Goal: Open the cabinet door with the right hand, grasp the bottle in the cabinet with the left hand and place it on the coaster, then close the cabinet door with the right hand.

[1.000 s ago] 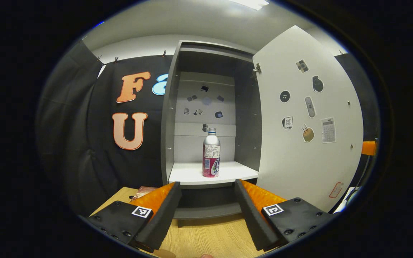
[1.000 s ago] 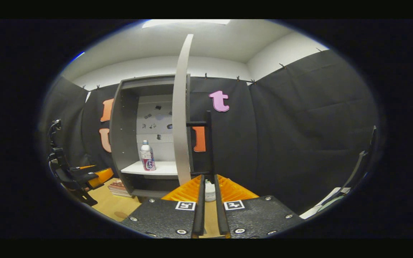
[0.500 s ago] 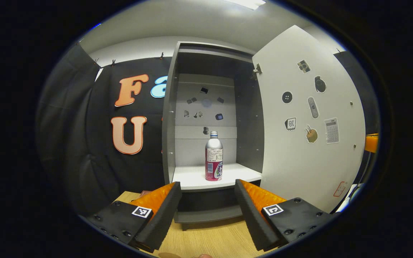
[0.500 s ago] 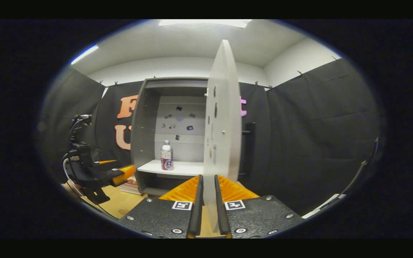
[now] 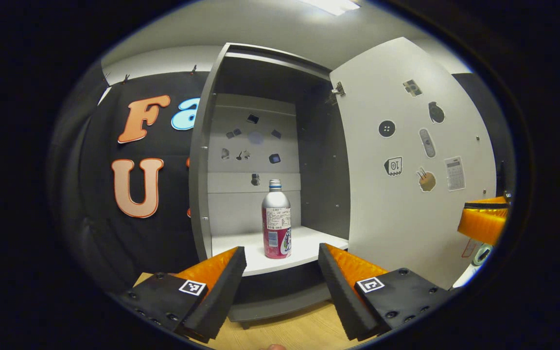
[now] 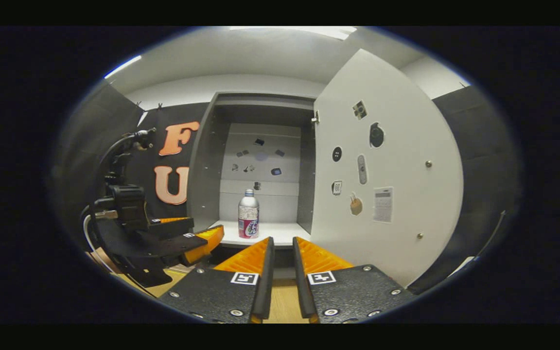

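Note:
A silver bottle (image 5: 276, 223) with a red-and-white label stands upright on the white shelf (image 5: 304, 243) of the grey cabinet (image 5: 200, 160). The white cabinet door (image 5: 406, 170) stands wide open to the right. My left gripper (image 5: 281, 253) is open just in front of the shelf edge, its fingers either side of the bottle's line but short of it. In the right gripper view, my right gripper (image 6: 282, 241) is away from the door (image 6: 387, 170), its fingers a narrow gap apart and holding nothing. The bottle (image 6: 248, 216) is straight ahead of it, and the left gripper (image 6: 202, 231) reaches in from the left.
The cabinet stands on a wooden table (image 5: 280, 330). Small stickers dot the inside of the door and the cabinet's back wall. The right gripper's orange finger (image 5: 484, 223) shows beside the door's free edge. Black cloth walls close in both sides.
The door has swung wide open. My right gripper has let go of the door handle and turned to face the cabinet. My left gripper has moved closer to the shelf and bottle.

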